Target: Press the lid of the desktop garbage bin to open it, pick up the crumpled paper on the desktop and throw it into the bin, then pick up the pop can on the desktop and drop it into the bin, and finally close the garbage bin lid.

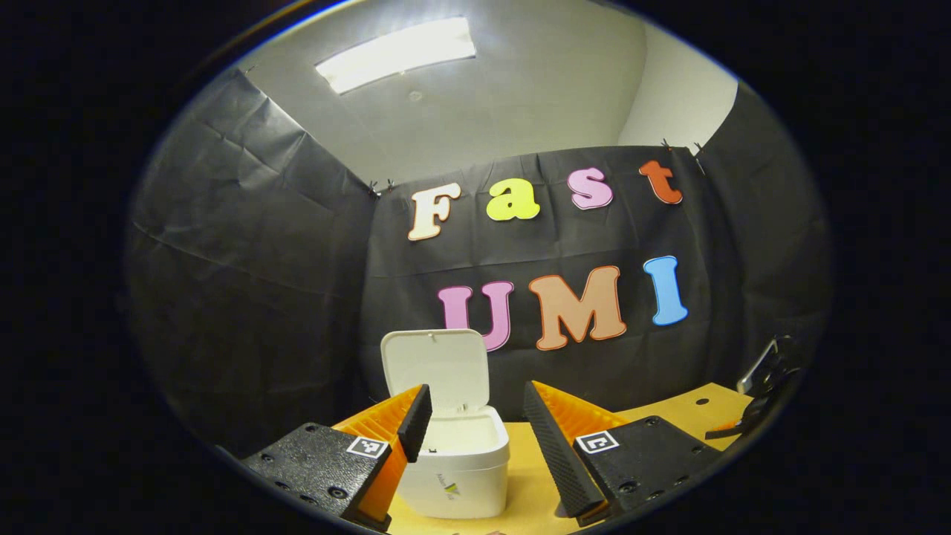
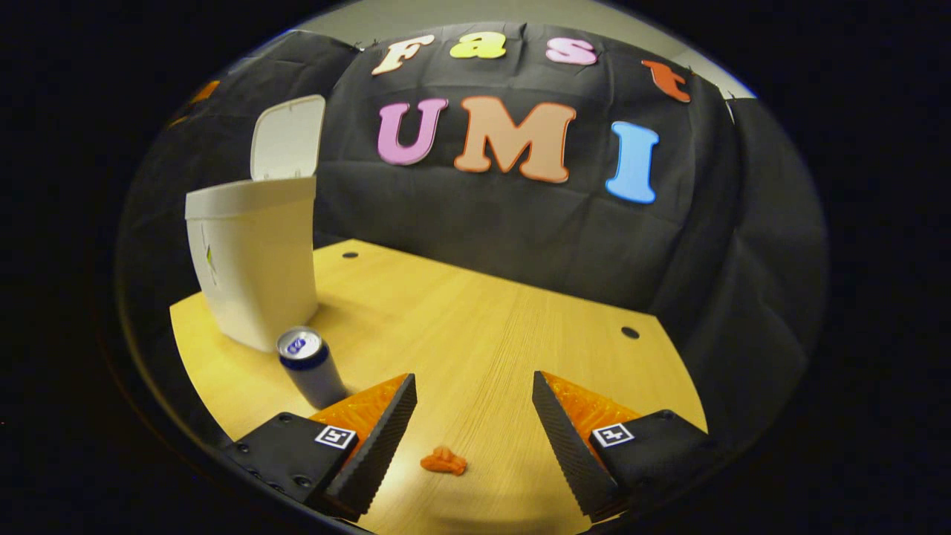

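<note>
Overall, bin [image 1: 457,464]: was stood on bench [image 2: 483,334], lid [image 1: 438,368] raised.
Can [image 2: 310,368]: was set upright beside bin.
Left tongs [image 1: 475,416]: were held apart, empty.
Right tongs [image 2: 475,405]: were held apart, empty.

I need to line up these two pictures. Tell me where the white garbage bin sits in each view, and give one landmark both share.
Left gripper view: the garbage bin stands low, left of centre, between the left gripper's open fingers, lid up.
Right gripper view: the bin stands at the upper left on the table, behind the pop can.
Shared landmark: the raised white lid against the black cloth wall.
</note>
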